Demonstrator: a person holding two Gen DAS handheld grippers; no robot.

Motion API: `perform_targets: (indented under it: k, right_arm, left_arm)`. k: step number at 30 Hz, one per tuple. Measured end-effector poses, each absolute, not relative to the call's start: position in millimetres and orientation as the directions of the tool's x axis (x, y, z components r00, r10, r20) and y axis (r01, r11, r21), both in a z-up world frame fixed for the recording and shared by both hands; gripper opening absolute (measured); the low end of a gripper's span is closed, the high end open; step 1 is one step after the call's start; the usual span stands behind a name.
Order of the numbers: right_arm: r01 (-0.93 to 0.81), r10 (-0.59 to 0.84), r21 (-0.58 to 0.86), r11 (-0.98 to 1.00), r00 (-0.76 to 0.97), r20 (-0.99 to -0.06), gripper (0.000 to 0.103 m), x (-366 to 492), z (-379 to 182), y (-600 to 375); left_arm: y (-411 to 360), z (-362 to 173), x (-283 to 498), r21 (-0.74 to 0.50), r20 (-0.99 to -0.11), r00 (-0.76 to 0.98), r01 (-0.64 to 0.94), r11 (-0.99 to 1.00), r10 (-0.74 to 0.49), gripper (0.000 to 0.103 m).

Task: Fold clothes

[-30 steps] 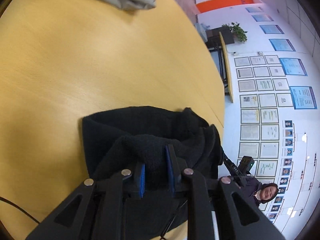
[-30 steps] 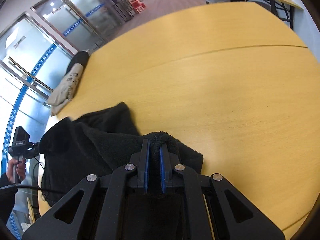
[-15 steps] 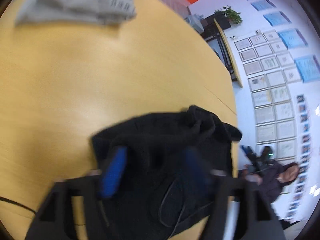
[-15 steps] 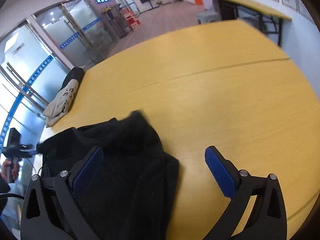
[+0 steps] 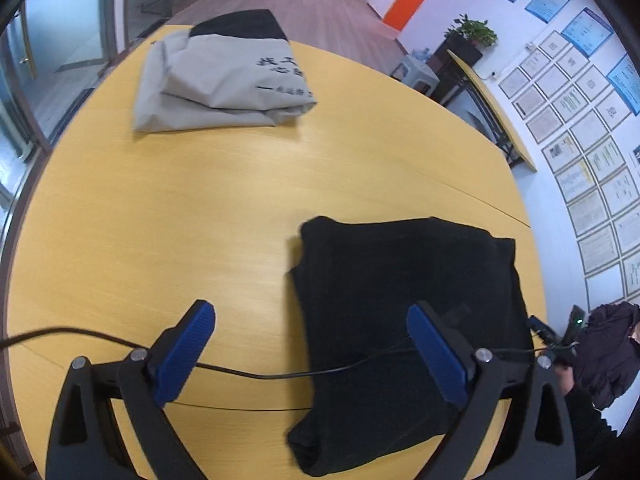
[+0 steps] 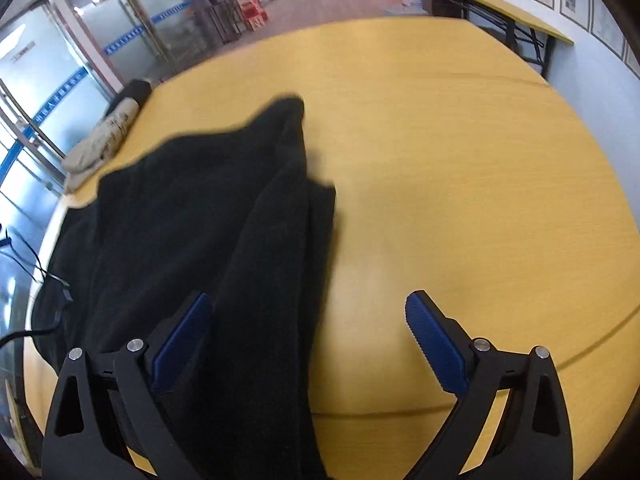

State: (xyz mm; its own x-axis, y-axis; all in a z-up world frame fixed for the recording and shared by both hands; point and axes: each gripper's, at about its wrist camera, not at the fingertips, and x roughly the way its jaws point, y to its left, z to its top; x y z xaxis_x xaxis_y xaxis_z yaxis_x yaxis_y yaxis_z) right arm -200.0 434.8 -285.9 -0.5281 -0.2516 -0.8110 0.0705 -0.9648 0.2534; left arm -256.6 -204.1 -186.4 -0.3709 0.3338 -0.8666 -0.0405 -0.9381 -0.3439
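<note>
A black fleece garment (image 5: 408, 300) lies folded on the yellow wooden table (image 5: 180, 200); it also shows in the right wrist view (image 6: 208, 232). My left gripper (image 5: 312, 344) is open and empty, raised above the garment's left edge. My right gripper (image 6: 308, 332) is open and empty, above the garment's right edge, with its left finger over the cloth.
A folded grey garment with black print (image 5: 224, 80) lies at the table's far side, seen small in the right wrist view (image 6: 104, 140). A thin black cable (image 5: 256, 374) runs across the table and the black garment. A person (image 5: 600, 360) stands at the right edge.
Both grippers were shut on the black garment one second ago. Both have opened, let go of it and pulled back and up. The garment now lies flat on the table.
</note>
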Motion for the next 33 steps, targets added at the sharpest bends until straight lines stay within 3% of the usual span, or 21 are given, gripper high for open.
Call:
perform_targets:
  k: [3,7,10,13,14,15,17,18,19,22,28,33]
  right_arm:
    - [0.150,-0.290,0.250,-0.957,-0.570,-0.769,0.099,-231.1,-263.5,435.3]
    - [0.168,-0.362,0.322,-0.932,-0.501,-0.786,0.096,-291.9,-277.1,423.4]
    - [0.150,-0.394,0.366,-0.918,-0.431,-0.812,0.080,-319.5,-302.8,416.1]
    - [0.120,-0.390,0.374,-0.920,-0.387,-0.836,0.037,-326.8,-326.6,419.6]
    - [0.111,-0.397,0.386,-0.916,-0.393,-0.829,0.013,-327.9,-329.6,422.2]
    - [0.107,-0.408,0.401,-0.910,-0.407,-0.817,0.010,-326.8,-329.7,425.1]
    - [0.128,-0.443,0.437,-0.890,-0.465,-0.766,0.007,-314.8,-316.3,432.0]
    - [0.142,-0.455,0.447,-0.883,-0.492,-0.743,0.007,-307.7,-307.9,436.1]
    - [0.153,-0.457,0.447,-0.881,-0.515,-0.725,0.007,-301.3,-300.0,440.4]
    - [0.166,-0.450,0.438,-0.884,-0.558,-0.697,0.006,-283.8,-280.6,449.7]
    - [0.175,-0.443,0.447,-0.877,-0.653,-0.614,0.006,-256.3,-238.9,468.6]
    - [0.108,-0.396,0.414,-0.904,-0.575,-0.716,0.007,-271.7,-277.5,482.6]
  left_arm:
    - [-209.6,-199.3,-275.4,-0.439,-0.845,-0.332,-0.014,-0.898,0.419,0.100]
    - [-177.4,-255.4,-313.5,-0.368,-0.912,-0.164,-0.076,-0.927,0.375,0.099]
    - [-162.6,-297.0,-336.9,-0.388,-0.915,-0.093,-0.062,-0.920,0.392,0.099]
    - [-152.8,-318.0,-353.0,-0.412,-0.905,-0.088,-0.069,-0.909,0.417,0.098]
    - [-150.5,-321.6,-357.2,-0.426,-0.898,-0.091,-0.071,-0.902,0.431,0.096]
    - [-148.6,-323.0,-359.6,-0.443,-0.889,-0.093,-0.075,-0.893,0.448,0.090]
    - [-143.0,-321.6,-362.7,-0.478,-0.868,-0.094,-0.110,-0.871,0.488,0.061]
    - [-141.1,-320.9,-363.6,-0.482,-0.865,-0.092,-0.118,-0.868,0.493,0.037]
    - [-139.4,-320.3,-364.5,-0.484,-0.864,-0.091,-0.124,-0.866,0.495,0.027]
    - [-139.4,-319.8,-364.6,-0.521,-0.841,-0.092,-0.125,-0.844,0.533,0.013]
    - [-136.4,-294.8,-360.5,-0.580,-0.783,-0.142,-0.185,-0.793,0.606,0.011]
    - [-118.1,-321.0,-375.4,-0.512,-0.838,-0.097,-0.200,-0.835,0.537,0.014]
